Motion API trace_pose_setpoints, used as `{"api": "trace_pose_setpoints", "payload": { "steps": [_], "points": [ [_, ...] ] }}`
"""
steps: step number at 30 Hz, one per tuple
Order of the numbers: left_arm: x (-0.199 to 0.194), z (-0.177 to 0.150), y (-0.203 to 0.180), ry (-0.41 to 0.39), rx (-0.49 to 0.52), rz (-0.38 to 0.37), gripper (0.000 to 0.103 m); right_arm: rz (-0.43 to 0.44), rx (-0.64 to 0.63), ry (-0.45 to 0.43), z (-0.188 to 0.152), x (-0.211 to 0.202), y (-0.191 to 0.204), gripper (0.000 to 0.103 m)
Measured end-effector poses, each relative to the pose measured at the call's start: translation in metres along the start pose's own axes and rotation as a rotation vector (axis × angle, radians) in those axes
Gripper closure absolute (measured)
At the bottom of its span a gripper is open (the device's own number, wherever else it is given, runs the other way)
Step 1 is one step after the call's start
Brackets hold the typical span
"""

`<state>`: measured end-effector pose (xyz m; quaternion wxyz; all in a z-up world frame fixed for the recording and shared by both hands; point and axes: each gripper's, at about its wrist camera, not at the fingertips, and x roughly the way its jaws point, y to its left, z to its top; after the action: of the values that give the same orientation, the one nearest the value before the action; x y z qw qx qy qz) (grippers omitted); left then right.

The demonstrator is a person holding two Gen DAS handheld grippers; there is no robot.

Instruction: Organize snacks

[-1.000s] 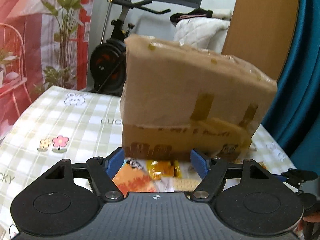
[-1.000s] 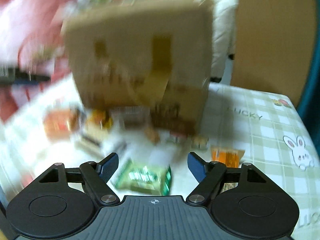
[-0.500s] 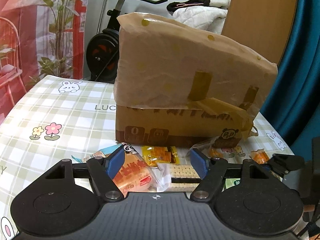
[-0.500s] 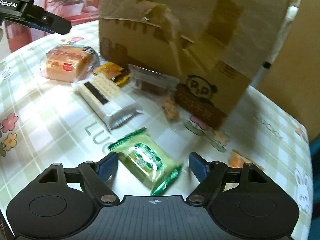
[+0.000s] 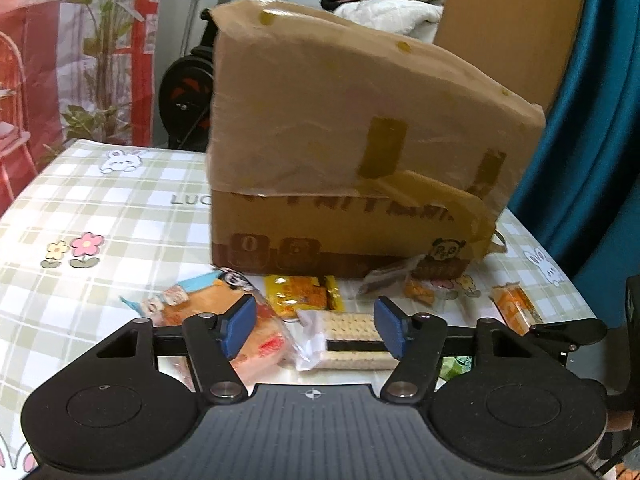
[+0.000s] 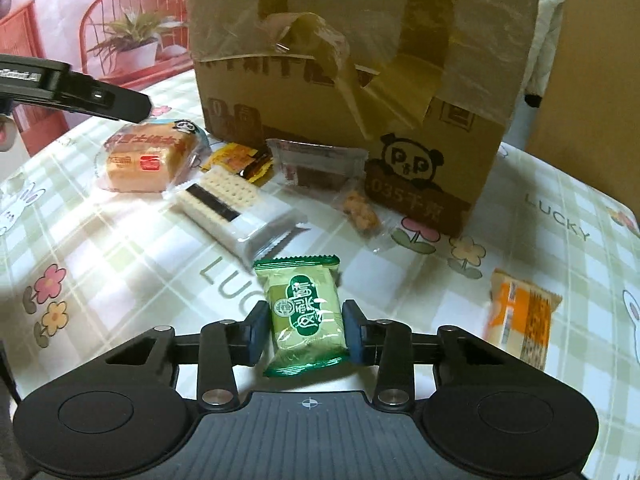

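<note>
Green snack packet: it is sitting nearest you on the checked tablecloth, between the pads of your right gripper; lying flat with its narrow sides facing the pads, it is offering the easiest width to pinch.
Right gripper: its jaws have just been closing and are now pressing on both sides of the green packet, so you are gripping it.
Left gripper: you are holding it above the cracker pack, jaws having just been narrowing but still parted, touching nothing; it looks to be lining up for the next pick.
Loose snacks: the bread packet, yellow packet and orange packet are lying scattered in front of the box, apart enough to take singly.
Cardboard box: it is standing farthest back, taped up; whether it is the snacks' destination, you cannot tell.
</note>
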<state>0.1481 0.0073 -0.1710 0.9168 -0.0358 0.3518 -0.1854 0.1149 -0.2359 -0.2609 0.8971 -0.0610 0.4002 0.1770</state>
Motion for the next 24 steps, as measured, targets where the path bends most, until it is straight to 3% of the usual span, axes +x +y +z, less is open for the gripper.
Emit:
{"api": "trace_pose_setpoints", "payload": {
  "steps": [8, 11, 14, 18, 24],
  "points": [
    [0.016, -0.002, -0.029, 0.032, 0.069, -0.071, 0.05, -0.166, 0.232, -0.118, -0.016, -0.006, -0.019, 0.069],
    [0.029, 0.0, -0.043, 0.053, 0.079, -0.104, 0.052, -0.232, 0.245, -0.141, -0.02, -0.007, -0.028, 0.069],
    [0.045, 0.003, -0.056, 0.081, 0.055, -0.128, 0.058, -0.26, 0.243, -0.157, -0.026, -0.007, -0.033, 0.069],
    [0.065, 0.007, -0.073, 0.113, 0.041, -0.151, 0.058, -0.295, 0.285, -0.195, -0.034, -0.009, -0.04, 0.069],
    [0.102, 0.015, -0.092, 0.135, 0.023, -0.104, 0.058, -0.29, 0.374, -0.23, -0.041, -0.016, -0.054, 0.069]
  ]
}}
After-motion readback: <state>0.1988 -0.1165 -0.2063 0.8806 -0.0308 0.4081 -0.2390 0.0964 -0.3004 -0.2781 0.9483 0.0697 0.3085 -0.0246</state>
